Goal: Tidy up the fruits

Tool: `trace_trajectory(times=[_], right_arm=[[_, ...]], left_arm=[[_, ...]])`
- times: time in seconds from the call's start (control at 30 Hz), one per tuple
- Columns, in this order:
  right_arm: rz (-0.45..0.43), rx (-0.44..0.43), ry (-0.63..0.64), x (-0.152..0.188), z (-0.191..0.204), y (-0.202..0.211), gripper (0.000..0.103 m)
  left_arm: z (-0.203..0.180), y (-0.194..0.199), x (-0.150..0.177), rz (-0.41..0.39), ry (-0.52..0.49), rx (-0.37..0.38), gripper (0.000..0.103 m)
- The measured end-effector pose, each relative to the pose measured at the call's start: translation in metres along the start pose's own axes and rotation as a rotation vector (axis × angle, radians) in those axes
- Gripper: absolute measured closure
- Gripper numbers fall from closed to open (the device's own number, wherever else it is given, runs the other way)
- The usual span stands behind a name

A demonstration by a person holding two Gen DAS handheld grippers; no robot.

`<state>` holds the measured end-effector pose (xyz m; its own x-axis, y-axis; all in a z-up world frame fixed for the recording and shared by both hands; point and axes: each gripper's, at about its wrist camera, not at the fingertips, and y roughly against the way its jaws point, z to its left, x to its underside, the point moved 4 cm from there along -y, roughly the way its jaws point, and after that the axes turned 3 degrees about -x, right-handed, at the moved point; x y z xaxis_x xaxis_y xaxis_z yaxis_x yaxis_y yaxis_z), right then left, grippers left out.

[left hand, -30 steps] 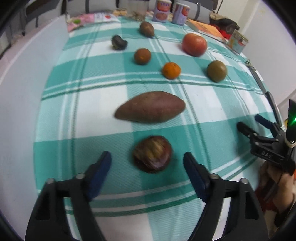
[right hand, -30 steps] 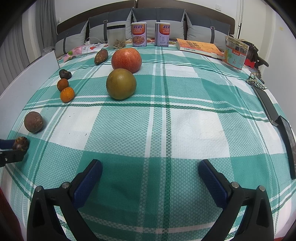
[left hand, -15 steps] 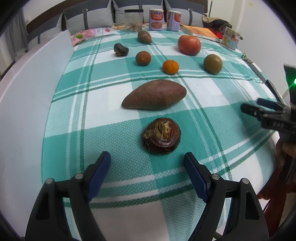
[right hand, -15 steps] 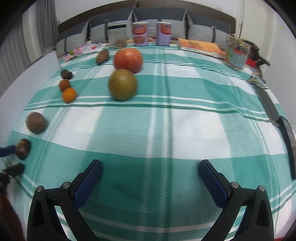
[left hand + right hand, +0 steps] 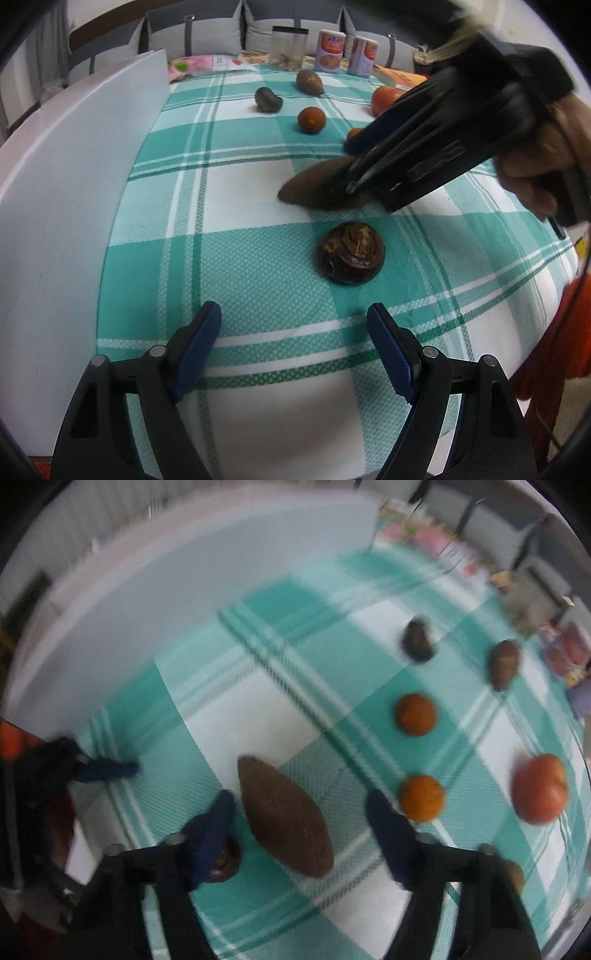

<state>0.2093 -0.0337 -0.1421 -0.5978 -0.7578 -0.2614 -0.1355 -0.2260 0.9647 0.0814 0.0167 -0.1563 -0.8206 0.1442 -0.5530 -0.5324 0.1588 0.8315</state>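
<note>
My left gripper (image 5: 293, 334) is open and empty, just short of a dark round water chestnut (image 5: 351, 253) on the checked cloth. My right gripper (image 5: 299, 806) is open, its jaws on either side of a brown sweet potato (image 5: 284, 819) without closing on it. In the left wrist view the right gripper (image 5: 352, 166) hangs over the sweet potato (image 5: 314, 188) and hides most of it. The water chestnut (image 5: 225, 860) peeks from behind the right gripper's left finger. Two orange fruits (image 5: 421, 797) (image 5: 415, 713) and a red apple (image 5: 539, 788) lie to the right.
A white board (image 5: 74, 177) stands along the cloth's left side. A dark fruit (image 5: 267, 99), a brown fruit (image 5: 309, 82), an orange fruit (image 5: 311, 120), cans (image 5: 330, 51) and a jar (image 5: 288, 46) sit at the far end. The left gripper (image 5: 103, 770) shows in the blurred right wrist view.
My right gripper has swung left across the table and come down over the sweet potato. My left gripper has drawn back a little from the water chestnut.
</note>
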Motion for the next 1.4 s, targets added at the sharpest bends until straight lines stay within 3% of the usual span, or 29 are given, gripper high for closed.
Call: trace_trajectory(times=[0.07,0.23,0.37,0.43,0.53,0.57,0.6,0.67,0.77,1.0,1.13,1.27,1.4], right_arm=[[0.078,0.007,0.009,0.003,0.001,-0.013,0.059],[0.055,-0.024,-0.227,0.033,-0.024,0.001,0.06],[-0.036,-0.061,-0.606,0.112,-0.072,0.034,0.06],[-0.063,-0.003,-0.704,0.148,-0.086,0.043,0.06],[-0.143,0.058,-0.732,0.178,-0.089,0.047,0.058],[-0.19,0.05,-0.734,0.182,-0.086,0.051,0.049],[-0.227,0.047,-0.74,0.189,-0.083,0.053,0.028],[-0.302,0.089,-0.767,0.205,-0.074,0.061,0.012],[-0.385,0.184,-0.793,0.226,-0.057,0.073,0.012],[-0.379,0.354,-0.707,0.236,-0.027,0.07,0.012],[-0.386,0.369,-0.696,0.232,-0.025,0.049,0.012],[-0.429,0.378,-0.709,0.241,-0.025,0.045,0.0],[-0.457,0.392,-0.702,0.242,-0.023,0.044,0.0]], left_arm=[[-0.003,0.001,0.002,-0.003,-0.02,0.0,0.02],[-0.006,0.0,0.0,-0.01,-0.03,0.018,0.02],[-0.008,0.002,0.0,-0.02,-0.01,0.051,0.02],[-0.011,0.0,0.0,-0.022,-0.008,0.051,0.02],[-0.017,-0.003,-0.001,-0.025,-0.026,0.025,0.015],[-0.019,-0.004,-0.001,-0.022,-0.034,0.013,0.014],[-0.02,-0.004,0.0,-0.017,-0.043,0.002,0.013],[-0.023,-0.006,0.002,-0.007,-0.061,-0.025,0.01],[-0.025,-0.007,0.004,-0.003,-0.061,-0.048,0.008],[-0.027,-0.009,0.005,-0.006,-0.052,-0.076,0.003],[-0.027,-0.009,0.006,-0.009,-0.051,-0.08,0.003],[-0.027,-0.009,0.007,-0.02,-0.047,-0.085,0.002],[-0.027,-0.009,0.007,-0.027,-0.049,-0.086,0.001]])
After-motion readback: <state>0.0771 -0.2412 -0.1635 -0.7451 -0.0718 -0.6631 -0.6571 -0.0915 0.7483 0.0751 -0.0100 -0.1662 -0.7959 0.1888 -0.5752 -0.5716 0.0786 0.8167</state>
